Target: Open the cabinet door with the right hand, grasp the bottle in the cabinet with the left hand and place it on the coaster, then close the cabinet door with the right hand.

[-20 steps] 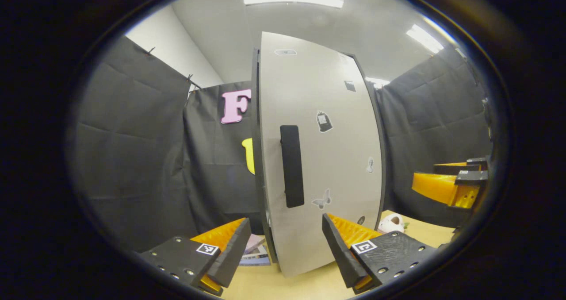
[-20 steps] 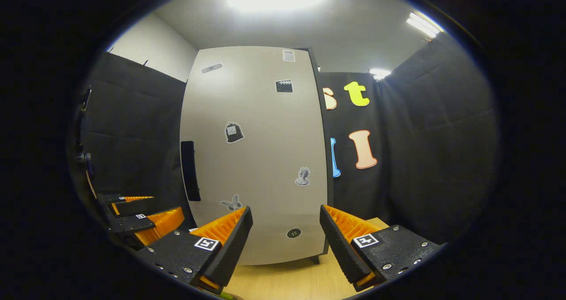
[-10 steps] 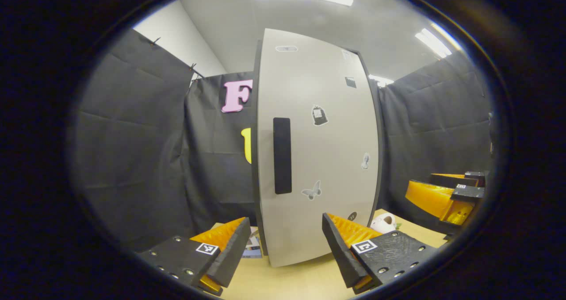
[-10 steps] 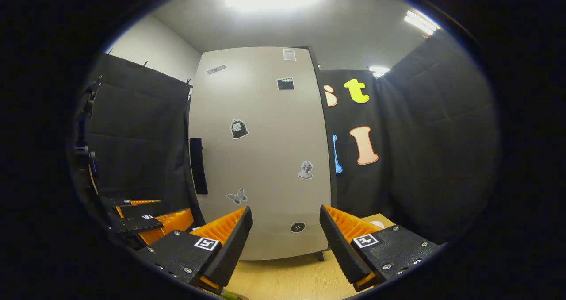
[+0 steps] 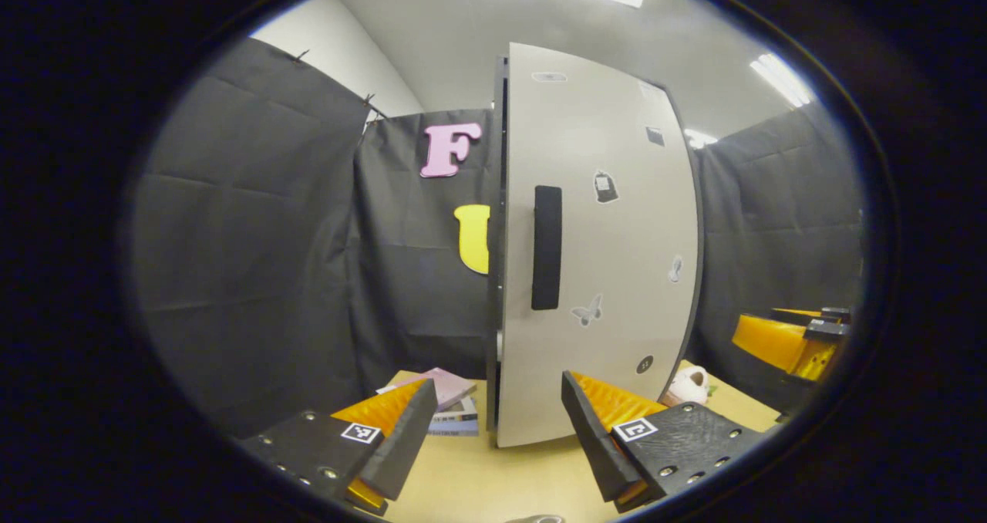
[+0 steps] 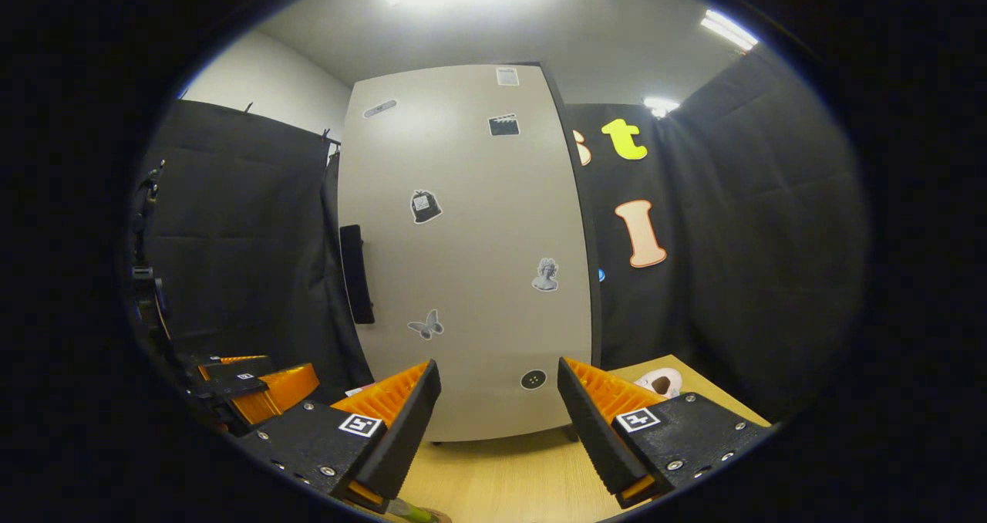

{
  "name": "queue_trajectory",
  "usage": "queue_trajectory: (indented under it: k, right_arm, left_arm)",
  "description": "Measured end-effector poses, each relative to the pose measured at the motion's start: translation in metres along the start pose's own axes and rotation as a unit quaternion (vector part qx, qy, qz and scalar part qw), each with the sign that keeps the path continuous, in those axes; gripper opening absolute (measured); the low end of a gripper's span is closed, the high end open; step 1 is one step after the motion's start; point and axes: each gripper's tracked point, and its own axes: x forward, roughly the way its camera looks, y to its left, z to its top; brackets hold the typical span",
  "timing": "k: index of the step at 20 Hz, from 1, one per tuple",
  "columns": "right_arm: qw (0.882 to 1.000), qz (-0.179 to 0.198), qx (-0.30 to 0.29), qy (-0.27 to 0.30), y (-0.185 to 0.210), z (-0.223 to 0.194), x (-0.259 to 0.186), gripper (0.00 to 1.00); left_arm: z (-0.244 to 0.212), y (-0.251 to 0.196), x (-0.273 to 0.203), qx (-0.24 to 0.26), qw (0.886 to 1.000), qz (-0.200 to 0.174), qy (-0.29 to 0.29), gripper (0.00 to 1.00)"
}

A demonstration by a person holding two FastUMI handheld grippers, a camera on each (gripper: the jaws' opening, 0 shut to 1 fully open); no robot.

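door (image 6: 463, 253) shut, bottle presumably hidden behind it; opening step not begun. both grippers (image 5: 493, 430) (image 6: 493, 423) hover with fingers spread, empty. next, right must reach the handle (image 6: 356, 274) at the door's left edge

No text is legible; the cabinet door (image 6: 470, 261) carries picture stickers.

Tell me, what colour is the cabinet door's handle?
Black, on a pale grey door; the handle shows best in the left gripper view.

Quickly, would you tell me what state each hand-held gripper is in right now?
Left hand-held gripper: open, holding nothing.
Right hand-held gripper: open, holding nothing.
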Motion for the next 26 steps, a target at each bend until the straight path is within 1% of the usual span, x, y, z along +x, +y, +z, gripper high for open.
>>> queue_trajectory:
  k: [1, 2, 3, 4, 5, 6, 9, 10, 11, 12, 14, 20, 25, 26]
  right_arm:
    - [1.0, -0.002, -0.003, -0.001, 0.001, 0.001, 0.001, 0.94]
    - [1.0, -0.006, -0.006, -0.001, 0.0, 0.001, 0.002, 0.94]
    - [1.0, -0.011, -0.009, -0.001, -0.002, 0.002, 0.003, 0.94]
    - [1.0, -0.016, -0.009, 0.0, -0.004, 0.001, 0.004, 0.94]
    - [1.0, -0.021, -0.011, 0.006, -0.004, -0.002, 0.006, 0.94]
    - [0.999, -0.024, -0.016, 0.017, -0.005, -0.006, 0.007, 0.94]
    - [0.999, -0.027, -0.026, 0.025, -0.005, -0.009, 0.011, 0.94]
    - [0.999, -0.031, -0.028, 0.021, -0.006, -0.007, 0.011, 0.94]
    - [0.999, -0.032, -0.031, 0.018, -0.007, -0.006, 0.012, 0.94]
    - [0.999, -0.031, -0.033, 0.017, -0.006, -0.005, 0.013, 0.94]
    - [0.999, -0.032, -0.035, 0.013, -0.007, -0.002, 0.013, 0.94]
    - [0.999, -0.026, -0.014, 0.021, -0.001, 0.0, 0.021, 0.94]
    - [1.0, -0.021, -0.016, 0.008, 0.006, 0.012, 0.027, 0.94]
    - [1.0, -0.02, -0.016, 0.006, 0.008, 0.014, 0.027, 0.94]
  left_arm:
    - [0.003, -0.002, 0.001, 0.005, 1.0, -0.001, -0.003, 0.93]
    - [0.004, -0.007, 0.001, 0.005, 1.0, -0.004, -0.005, 0.89]
    - [0.007, -0.011, 0.003, 0.005, 1.0, -0.008, -0.006, 0.89]
    - [0.008, -0.012, 0.006, 0.006, 1.0, -0.01, -0.009, 0.96]
    - [0.01, -0.013, 0.007, 0.009, 1.0, -0.01, -0.01, 0.93]
    - [0.012, -0.016, 0.008, 0.01, 1.0, -0.012, -0.011, 0.96]
    - [0.012, -0.026, 0.016, 0.011, 1.0, -0.02, -0.012, 0.96]
    - [0.014, -0.028, 0.018, 0.013, 1.0, -0.022, -0.012, 0.89]
    - [0.016, -0.029, 0.018, 0.014, 1.0, -0.021, -0.015, 0.93]
    - [0.017, -0.032, 0.02, 0.013, 0.999, -0.024, -0.017, 0.96]
    - [0.018, -0.036, 0.02, 0.013, 0.999, -0.025, -0.019, 0.96]
    - [0.023, -0.049, 0.019, 0.017, 0.999, -0.032, -0.026, 0.96]
    - [0.03, -0.055, 0.018, 0.019, 0.999, -0.033, -0.033, 0.96]
    - [0.031, -0.056, 0.016, 0.018, 0.999, -0.031, -0.032, 0.93]
